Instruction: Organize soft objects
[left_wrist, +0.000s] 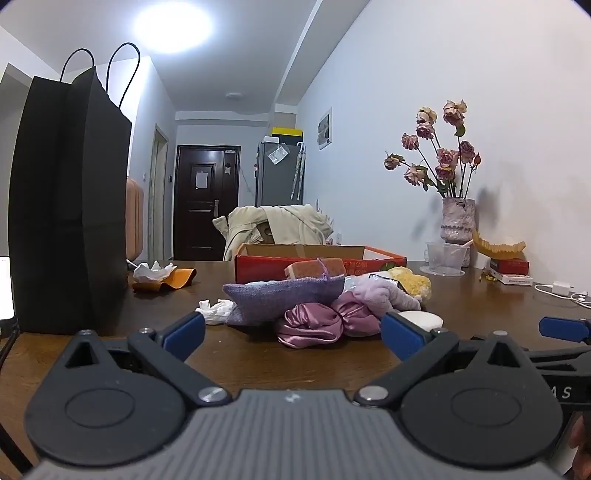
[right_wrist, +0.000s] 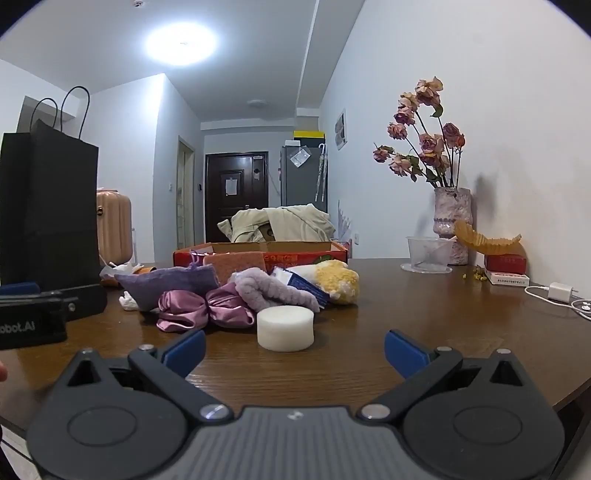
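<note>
Brown wooden table (right_wrist: 406, 306), white-walled room

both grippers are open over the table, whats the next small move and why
Probably ease the right gripper forward around the white foam puck. Its jaws are open and empty, and the puck stands alone in front of the soft pile, nearest this gripper; the red box behind looks like the likely destination.

Both grippers look identical: the left gripper (left_wrist: 291, 334) and right gripper (right_wrist: 294, 350) have chunky black linkage arms, blue pads (right_wrist: 184, 350), silver screws (ribbed grey housing behind).
</note>
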